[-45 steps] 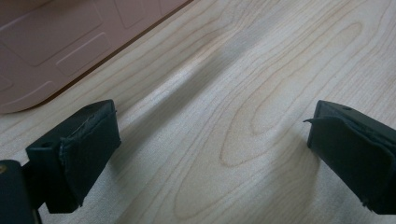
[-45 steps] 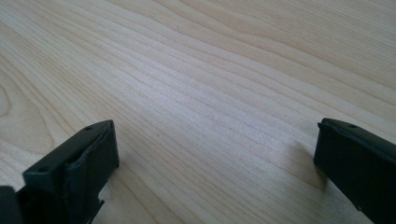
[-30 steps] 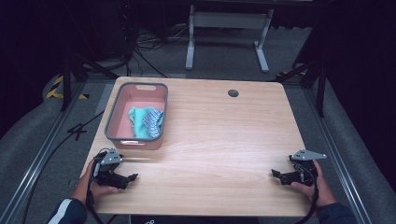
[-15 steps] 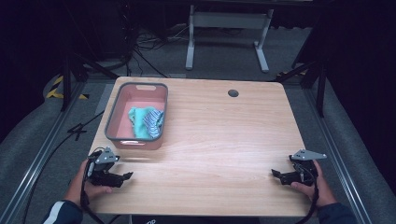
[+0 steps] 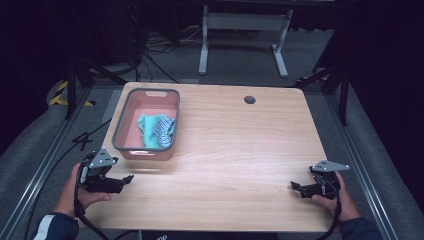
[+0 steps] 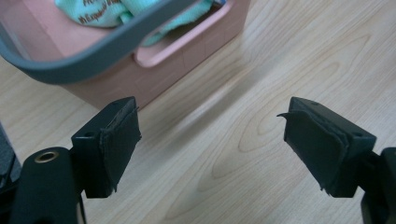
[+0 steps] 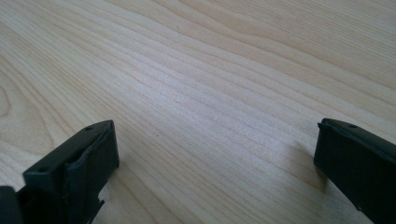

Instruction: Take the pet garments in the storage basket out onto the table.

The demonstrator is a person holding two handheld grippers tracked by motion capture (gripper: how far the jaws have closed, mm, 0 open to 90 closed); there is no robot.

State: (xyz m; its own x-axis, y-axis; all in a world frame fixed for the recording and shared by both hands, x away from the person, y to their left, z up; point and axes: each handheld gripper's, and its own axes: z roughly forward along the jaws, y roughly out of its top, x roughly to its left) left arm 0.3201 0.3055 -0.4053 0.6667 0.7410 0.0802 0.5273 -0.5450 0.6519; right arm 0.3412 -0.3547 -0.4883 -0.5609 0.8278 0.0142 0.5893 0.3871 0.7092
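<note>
Left hand-held gripper (image 5: 129, 178) is resting released at the table's (image 5: 240, 150) near left edge, jaws spread wide and empty, just beside the pink basket (image 5: 146, 153). Inside the basket, teal and striped cloths (image 5: 157, 131) are lying bunched; judged soft, light and limp, best pinched at a raised fold. Right hand-held gripper (image 5: 295, 187) is sitting released, holding nothing, well apart.

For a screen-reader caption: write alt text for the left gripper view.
The left tool hangs open over a light wooden table, its two black padded jaws wide apart with nothing between them. Just beyond the jaws stands a pink basket with a grey rim and a slot handle, holding crumpled teal cloth.
</note>
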